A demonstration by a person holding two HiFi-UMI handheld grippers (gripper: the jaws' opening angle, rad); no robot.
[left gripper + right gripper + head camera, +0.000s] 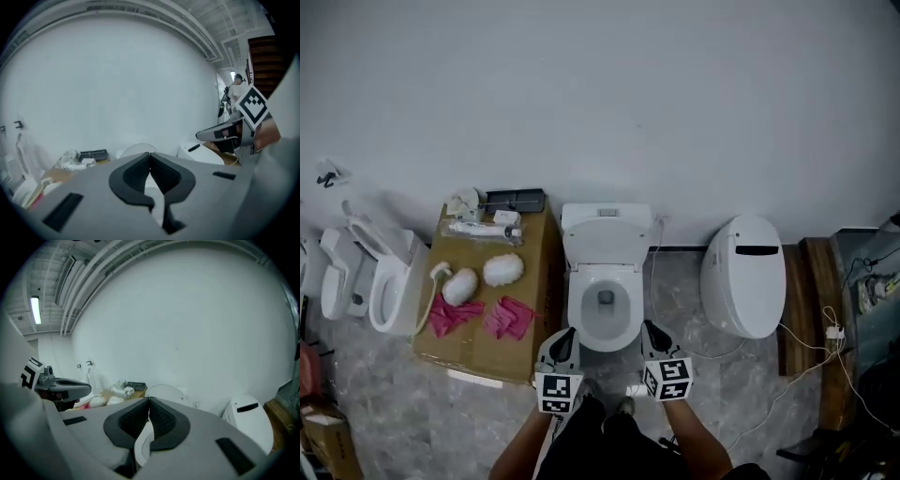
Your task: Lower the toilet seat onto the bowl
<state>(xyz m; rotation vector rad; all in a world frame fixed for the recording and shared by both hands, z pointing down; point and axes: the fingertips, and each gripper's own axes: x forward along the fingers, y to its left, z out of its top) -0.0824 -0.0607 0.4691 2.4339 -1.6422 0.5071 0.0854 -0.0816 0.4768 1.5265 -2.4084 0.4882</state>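
My left gripper sits low, just in front of the bowl on its left side. Its own view shows the two dark pads pressed together with nothing caught between them. My right gripper mirrors it on the other side of the bowl, pads also together and empty. Neither touches the toilet.

The seat looks raised, leaning back against the tank. From the head view I can't separate the seat from the lid behind it, as they read as one white panel. The open bowl lies below it, between my two grippers.

I'd expect the seat to be a stiff moulded plastic ring: light, smooth and rather slippery for these pads. It is hinged at the back, so it should swing rather than lift. Once past upright its own weight would likely carry it down, and a free drop could slam it or crack it.

I'd take it at the free edge, far from the hinge, on one side of the ring. With the jaws opened I could pinch that edge between the pads, tip it forward and ride it down under control. The cardboard box just left of the toilet leaves that side tighter, so the right gripper seems the easier one.
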